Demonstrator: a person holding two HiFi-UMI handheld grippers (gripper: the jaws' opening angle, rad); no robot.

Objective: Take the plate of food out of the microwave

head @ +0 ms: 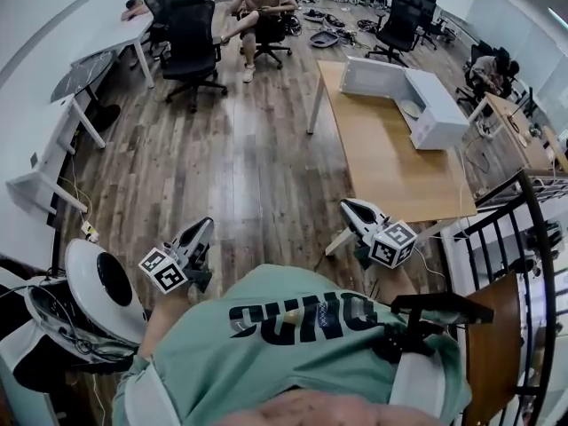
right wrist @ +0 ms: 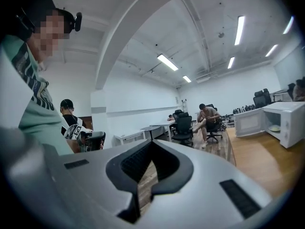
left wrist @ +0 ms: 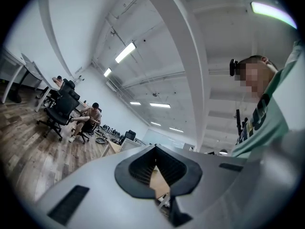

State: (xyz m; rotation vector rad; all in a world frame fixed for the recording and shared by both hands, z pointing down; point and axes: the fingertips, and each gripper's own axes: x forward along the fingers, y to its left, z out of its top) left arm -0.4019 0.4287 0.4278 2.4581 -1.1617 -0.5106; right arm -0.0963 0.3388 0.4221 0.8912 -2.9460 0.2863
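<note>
The plate of food (head: 410,107) sits inside the microwave (head: 435,109), and we see it only as a small, pale round disc on the cavity floor. It is too small for us to make out what is on it. In the right gripper view the plate (right wrist: 275,127) shows as a light oval in the open cavity. The microwave is a white, boxy unit with its door (head: 373,76) swung wide open. It stands at the far end of a long table (head: 382,167) with a smooth, light wooden top and white legs.

The floor (head: 222,167) is grey-brown wood planking. Black office chairs (head: 191,47), white desks (head: 115,34) and a seated person (head: 262,3) fill the far side of the room, and a black metal railing (head: 519,229) curves in at the right.

We hold both grippers near our body, well apart from the microwave. The left gripper (head: 206,224) has its jaws pressed together on nothing, and the right gripper (head: 348,205) likewise has its jaws together and empty.
</note>
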